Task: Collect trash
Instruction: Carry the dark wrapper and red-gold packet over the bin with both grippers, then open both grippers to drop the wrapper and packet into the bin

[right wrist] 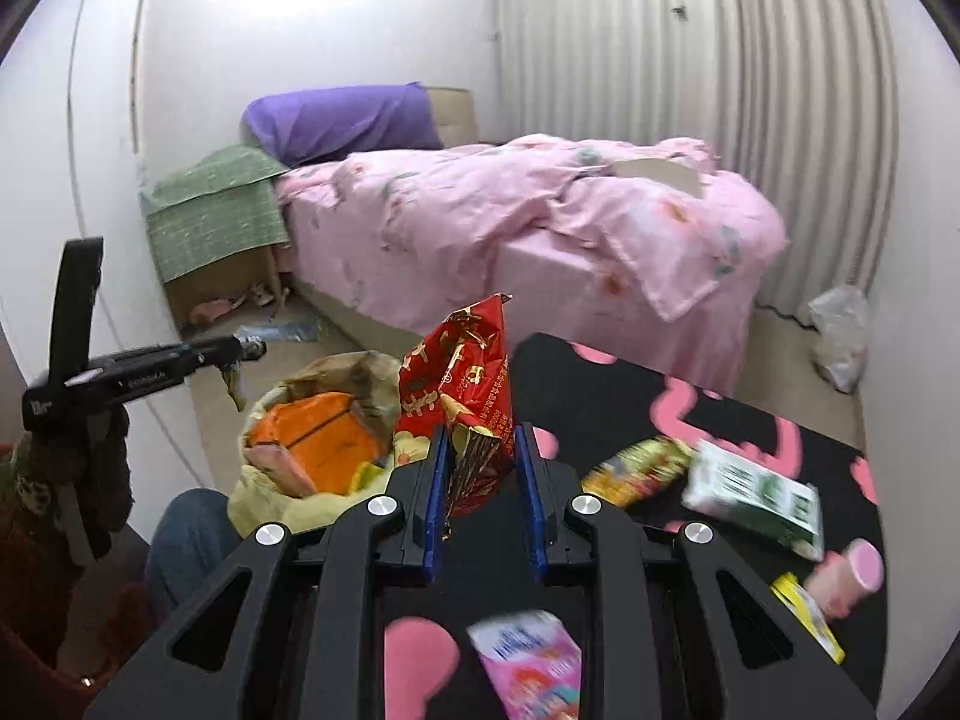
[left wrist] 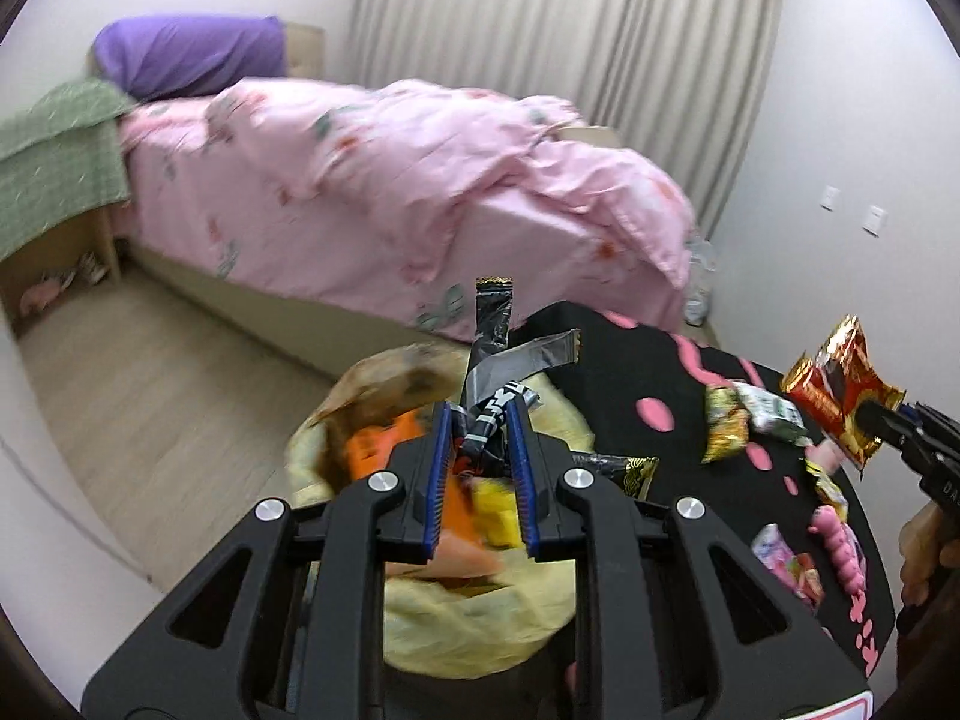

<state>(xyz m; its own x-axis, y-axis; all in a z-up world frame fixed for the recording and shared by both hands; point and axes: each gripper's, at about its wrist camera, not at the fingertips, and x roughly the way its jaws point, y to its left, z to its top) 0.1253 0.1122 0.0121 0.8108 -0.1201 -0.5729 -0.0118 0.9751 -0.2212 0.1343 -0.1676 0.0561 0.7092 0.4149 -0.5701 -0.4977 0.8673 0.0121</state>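
A: What are the jaws doing?

B: The left gripper point(left wrist: 483, 426) pinches a black and silver wrapper point(left wrist: 498, 354) at frame centre, above the yellow bag point(left wrist: 468, 618) filled with orange and yellow packets. The right gripper point(right wrist: 480, 450) is clamped on a red snack packet point(right wrist: 462, 372), with the yellow bag to the lower left of it in the right wrist view.

A: What else lies around?

B: More trash sits on the black mat with pink shapes point(right wrist: 600, 378): a green and white carton point(right wrist: 756, 492), a yellow-green packet point(right wrist: 636, 468), a pink bottle point(right wrist: 852, 576), a pink packet point(right wrist: 528, 660). Behind, a bed with a pink duvet point(left wrist: 390, 180) and purple pillow point(left wrist: 192, 54) fills the upper frame. A clear plastic bag point(right wrist: 840, 330) lies by the curtain point(right wrist: 660, 60) at right.
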